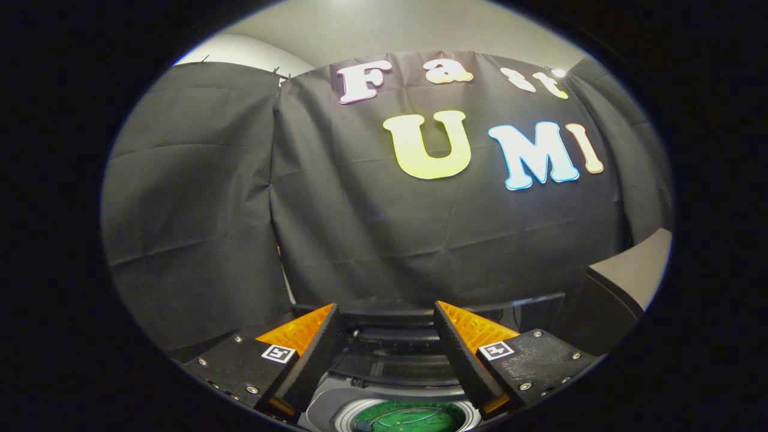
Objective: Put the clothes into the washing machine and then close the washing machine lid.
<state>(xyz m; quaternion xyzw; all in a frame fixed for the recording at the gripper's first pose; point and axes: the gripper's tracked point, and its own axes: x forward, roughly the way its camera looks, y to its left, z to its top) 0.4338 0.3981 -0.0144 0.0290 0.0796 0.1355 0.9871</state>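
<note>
Green cloth (414, 418) lies in the washing machine (384, 366) drum, partly cut off at six o'clock. One hand-held gripper (387, 336) hangs above, fingers spread apart, gripping nothing.

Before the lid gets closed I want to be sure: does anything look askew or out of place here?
Nothing stands out. The gripper has its fingers apart and empty, above the washing machine's open drum, with something green inside.
</note>
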